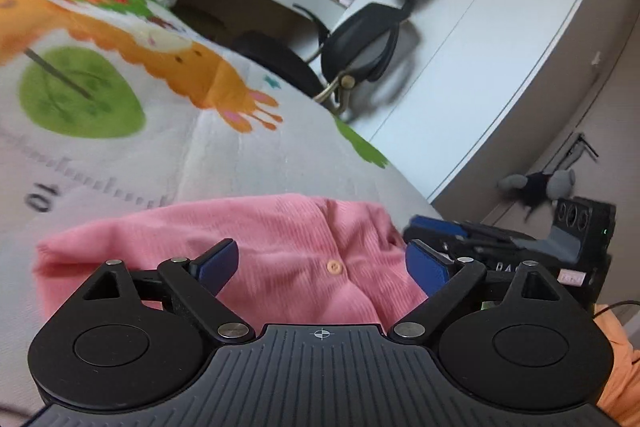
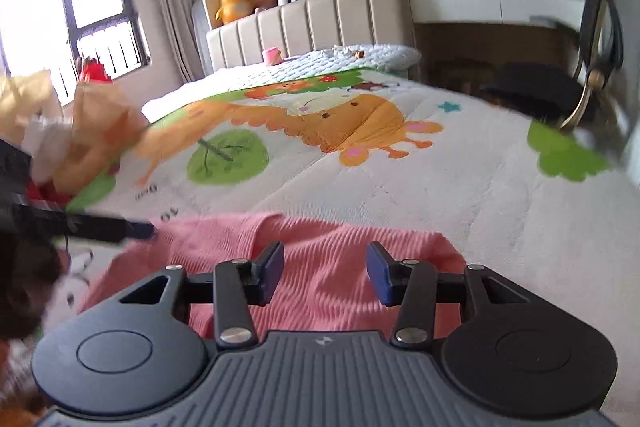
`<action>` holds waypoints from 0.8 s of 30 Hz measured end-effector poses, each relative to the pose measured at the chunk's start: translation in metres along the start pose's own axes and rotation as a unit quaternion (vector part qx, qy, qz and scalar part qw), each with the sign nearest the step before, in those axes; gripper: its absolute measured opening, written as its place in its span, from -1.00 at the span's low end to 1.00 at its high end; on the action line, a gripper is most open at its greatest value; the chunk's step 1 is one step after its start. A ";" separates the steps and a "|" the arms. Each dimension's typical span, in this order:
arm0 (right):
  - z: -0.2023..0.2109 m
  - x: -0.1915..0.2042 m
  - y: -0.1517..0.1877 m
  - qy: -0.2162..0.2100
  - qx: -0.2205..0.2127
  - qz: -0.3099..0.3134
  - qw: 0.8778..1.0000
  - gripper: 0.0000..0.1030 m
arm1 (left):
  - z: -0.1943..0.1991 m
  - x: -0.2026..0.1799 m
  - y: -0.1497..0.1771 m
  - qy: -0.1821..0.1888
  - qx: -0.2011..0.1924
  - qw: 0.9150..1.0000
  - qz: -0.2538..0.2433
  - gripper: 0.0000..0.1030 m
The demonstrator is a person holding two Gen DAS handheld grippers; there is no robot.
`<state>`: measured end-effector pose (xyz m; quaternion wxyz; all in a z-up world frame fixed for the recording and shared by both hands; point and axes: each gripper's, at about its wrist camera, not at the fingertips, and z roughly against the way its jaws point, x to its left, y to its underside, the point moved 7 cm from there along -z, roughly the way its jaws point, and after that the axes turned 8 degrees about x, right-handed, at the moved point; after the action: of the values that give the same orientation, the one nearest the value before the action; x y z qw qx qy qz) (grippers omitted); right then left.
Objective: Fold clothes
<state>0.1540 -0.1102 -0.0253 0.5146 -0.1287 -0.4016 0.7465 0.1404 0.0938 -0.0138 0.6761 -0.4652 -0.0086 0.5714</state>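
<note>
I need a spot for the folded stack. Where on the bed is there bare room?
Free: the printed quilt between the pink garment and the white knit blanket. Crowded: the clothes pile at the right wrist view's left edge.

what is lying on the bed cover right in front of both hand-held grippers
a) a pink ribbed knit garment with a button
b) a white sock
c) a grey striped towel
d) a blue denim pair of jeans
a: the pink ribbed knit garment lies bunched on the cartoon-printed white bed cover, and a small round button shows on it in the left wrist view.
</note>
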 end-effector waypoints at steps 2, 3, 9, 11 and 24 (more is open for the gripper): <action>-0.022 -0.010 0.002 0.019 0.024 0.004 1.000 -0.11 | -0.021 0.017 -0.006 -0.032 0.009 0.999 0.014 0.83; -0.038 -0.016 0.007 0.042 0.047 0.010 0.998 -0.11 | -0.032 0.029 -0.008 -0.055 0.015 0.998 0.025 0.83; -0.025 -0.012 0.009 0.056 0.024 0.034 0.998 -0.09 | -0.029 0.054 -0.006 -0.059 0.014 0.996 0.066 0.82; -0.015 -0.003 0.017 0.055 0.020 0.054 0.997 -0.03 | -0.020 0.052 -0.004 -0.063 0.008 0.996 0.056 0.82; 0.007 0.035 0.029 0.056 -0.001 0.112 0.992 0.24 | 0.044 0.047 0.040 -0.136 -0.011 0.990 0.034 0.85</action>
<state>0.1144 -0.0871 -0.0342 0.4490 -0.2151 -0.3557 0.7909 0.1022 0.1546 -0.0384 0.6435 -0.3909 -0.0906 0.6519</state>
